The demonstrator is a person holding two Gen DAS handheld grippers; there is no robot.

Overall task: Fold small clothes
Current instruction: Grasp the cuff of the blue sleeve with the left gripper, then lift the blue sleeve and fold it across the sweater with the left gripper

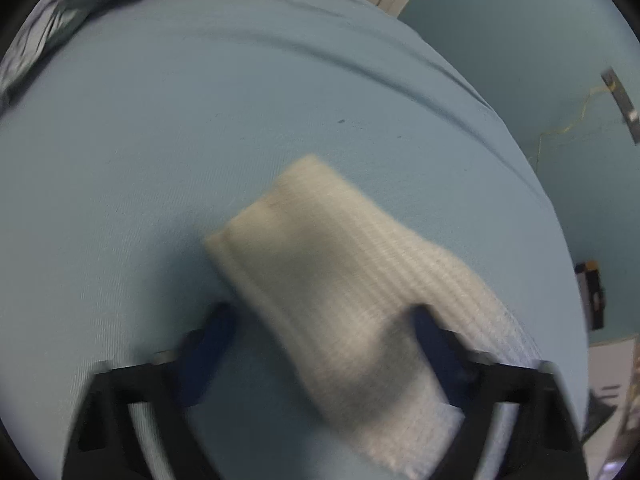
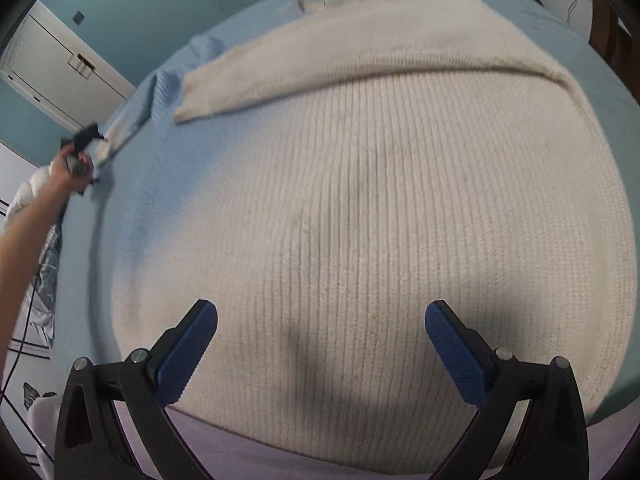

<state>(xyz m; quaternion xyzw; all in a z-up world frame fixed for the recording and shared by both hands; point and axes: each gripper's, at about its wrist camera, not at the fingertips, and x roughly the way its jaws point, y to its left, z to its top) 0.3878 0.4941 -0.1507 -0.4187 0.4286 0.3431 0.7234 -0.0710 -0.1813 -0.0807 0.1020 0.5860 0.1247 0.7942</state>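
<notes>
A: Sweater sleeve [image 1: 340, 280], cream and ribbed, runs across the left wrist view. It lies on the blue bedsheet [image 1: 200, 140] and passes between the fingers of the left gripper [image 1: 320, 320].

B: Are those fingers clamped on it?

A: They stand wide apart. The right finger [image 1: 432, 340] overlaps the knit; the left one [image 1: 212, 332] is beside it on the sheet. The picture is blurred, so I cannot tell whether anything is pinched.

B: And from the right wrist?

A: The sweater [image 2: 380, 200] lies spread flat on the bed [image 2: 132, 200], filling most of the view. One sleeve [image 2: 240, 76] is folded across its upper part. The right gripper [image 2: 320, 340] hovers low over the near hem, fingers spread wide, holding nothing.

B: Can you see the other hand there?

A: Yes. The bare left arm [image 2: 24, 232] stretches out along the bed's edge, and the left hand [image 2: 68, 168] grips its tool at the far sleeve's end [image 2: 120, 132].
</notes>
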